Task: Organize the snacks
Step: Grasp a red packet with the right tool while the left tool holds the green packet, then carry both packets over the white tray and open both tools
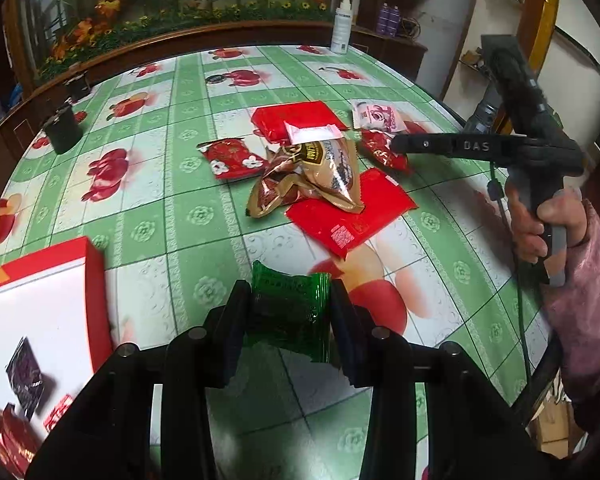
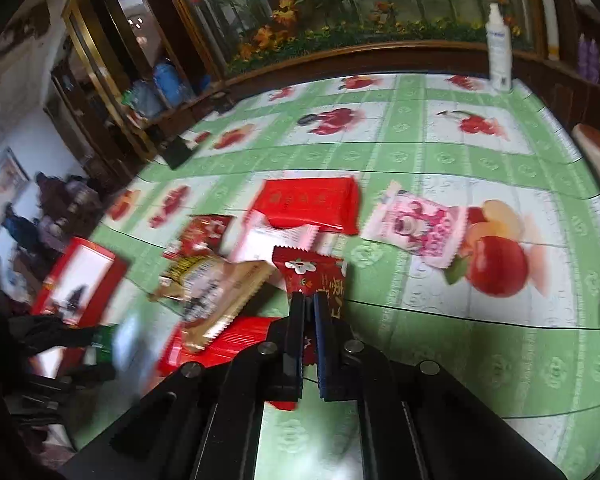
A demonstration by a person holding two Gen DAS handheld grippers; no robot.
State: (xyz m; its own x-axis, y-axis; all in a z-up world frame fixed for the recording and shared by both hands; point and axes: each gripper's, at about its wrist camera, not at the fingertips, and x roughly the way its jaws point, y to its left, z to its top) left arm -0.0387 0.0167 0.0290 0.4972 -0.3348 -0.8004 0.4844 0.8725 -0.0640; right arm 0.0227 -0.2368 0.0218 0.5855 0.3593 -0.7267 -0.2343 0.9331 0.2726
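- At the bottom centre of the left wrist view, we see our left tool (image 1: 290, 304) closed on a green snack packet (image 1: 288, 314), its two fingers pressing the packet's sides just above the desk (image 1: 160, 216).
- At the lower left of that view lies a red-rimmed white box (image 1: 40, 292) with a few dark and red packets inside.
- In the right wrist view, our right tool (image 2: 309, 312) sits at the lower centre, fingers nearly together, pinching a red flowered packet (image 2: 314, 276) by its near edge.
- Mid-frame in the left view we find the pile: a flat red pouch (image 1: 348, 216), a gold-brown bag (image 1: 312, 176) lying on it, another red flowered packet (image 1: 230, 156) to its left.
- Further up, a red bag (image 1: 296, 118) carries a white wrapper (image 1: 314, 133); a pink-and-white packet (image 1: 374, 116) lies to its right.
- At the far edge stands a white spray bottle (image 1: 342, 26).
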